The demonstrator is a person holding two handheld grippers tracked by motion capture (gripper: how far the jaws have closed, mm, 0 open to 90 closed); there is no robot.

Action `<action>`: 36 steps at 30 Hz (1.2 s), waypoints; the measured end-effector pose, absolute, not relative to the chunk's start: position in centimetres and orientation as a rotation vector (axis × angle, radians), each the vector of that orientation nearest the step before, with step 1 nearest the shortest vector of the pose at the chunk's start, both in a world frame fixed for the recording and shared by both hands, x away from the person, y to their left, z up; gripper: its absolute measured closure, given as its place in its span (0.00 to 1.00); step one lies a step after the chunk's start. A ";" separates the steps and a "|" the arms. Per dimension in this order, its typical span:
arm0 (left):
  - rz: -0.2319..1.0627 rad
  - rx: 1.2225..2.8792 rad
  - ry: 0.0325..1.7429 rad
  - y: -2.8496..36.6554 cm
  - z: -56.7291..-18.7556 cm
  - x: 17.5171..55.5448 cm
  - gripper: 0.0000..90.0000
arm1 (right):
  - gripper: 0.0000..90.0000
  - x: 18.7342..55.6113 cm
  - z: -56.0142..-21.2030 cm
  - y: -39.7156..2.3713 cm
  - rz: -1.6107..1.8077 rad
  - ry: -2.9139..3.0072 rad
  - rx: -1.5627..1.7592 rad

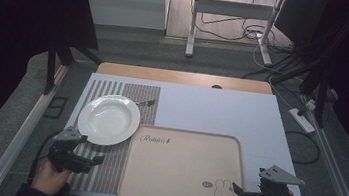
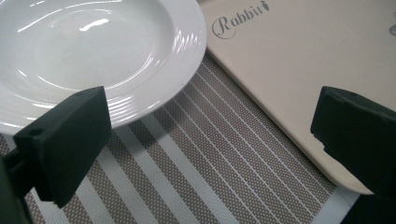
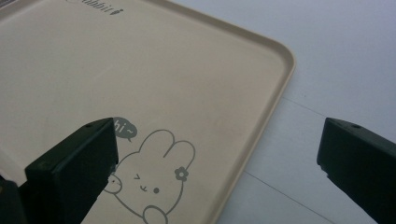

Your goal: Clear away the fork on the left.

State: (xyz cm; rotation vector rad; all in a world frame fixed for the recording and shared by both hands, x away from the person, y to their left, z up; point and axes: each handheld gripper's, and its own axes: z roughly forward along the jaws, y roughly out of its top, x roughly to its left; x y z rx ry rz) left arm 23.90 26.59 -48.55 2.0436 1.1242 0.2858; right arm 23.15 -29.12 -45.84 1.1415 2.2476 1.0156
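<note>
White plate [image 1: 109,119] sat on the striped placemat [image 1: 109,165], untouched, just left of the empty beige tray [image 1: 183,172]. Left gripper [image 1: 99,159] and right gripper [image 1: 235,188] hovered nearby, jaws apart; nothing was grasped yet.

Both hands rest low, the left gripper [image 1: 88,160] and right gripper [image 1: 237,191] holding jaws wide apart, empty.
</note>
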 end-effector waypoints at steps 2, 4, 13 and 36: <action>0.287 2.044 1.125 26.6 -48.6 24.1 0.00 | 0.00 23.2 -45.9 -29.1 1.009 2.249 1.140; 0.282 2.045 1.114 26.6 -48.7 24.6 0.00 | 0.00 23.1 -45.9 -29.0 1.007 2.251 1.137; 0.221 2.055 1.119 26.6 -49.4 26.6 0.00 | 0.00 23.1 -45.9 -29.1 1.006 2.249 1.136; 0.178 2.146 1.075 24.9 -49.8 33.4 0.00 | 0.00 23.1 -45.8 -29.3 1.030 2.235 1.147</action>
